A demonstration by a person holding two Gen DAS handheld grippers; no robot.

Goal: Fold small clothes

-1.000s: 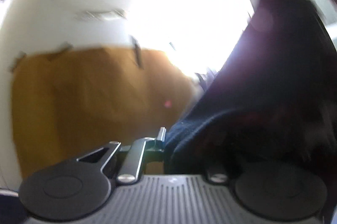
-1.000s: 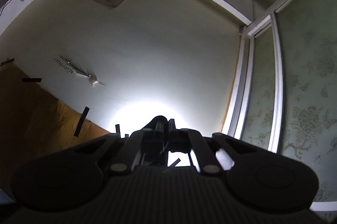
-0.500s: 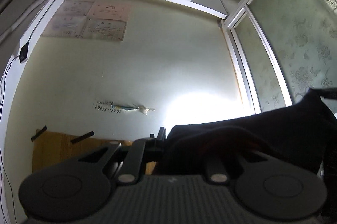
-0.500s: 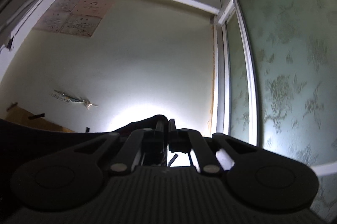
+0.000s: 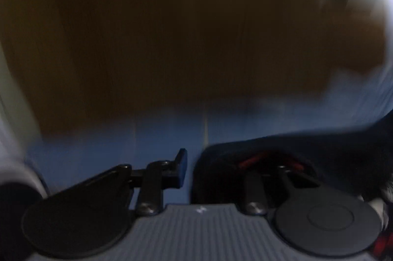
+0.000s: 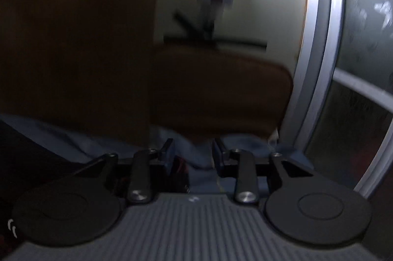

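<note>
Dark soft cloth garment (image 5: 282, 157) draped over left gripper (image 5: 194, 170), judged light, limp; grip on it not discernible. Right gripper (image 6: 192, 152) beside garment, jaws just opened, parted, nothing between. Hem edge judged best hold.

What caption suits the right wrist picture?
Right gripper, jaws just opening, over blue sheet, dark garment beside it.

No readable text, label, brand, number or sign appears in either view; both are dark and blurred by motion. The only mark is a small pale emblem at the far edge of each gripper's ribbed grey body, on the left gripper (image 5: 194, 170) and the right gripper (image 6: 192, 157), too small and smeared to read as a letter.
</note>
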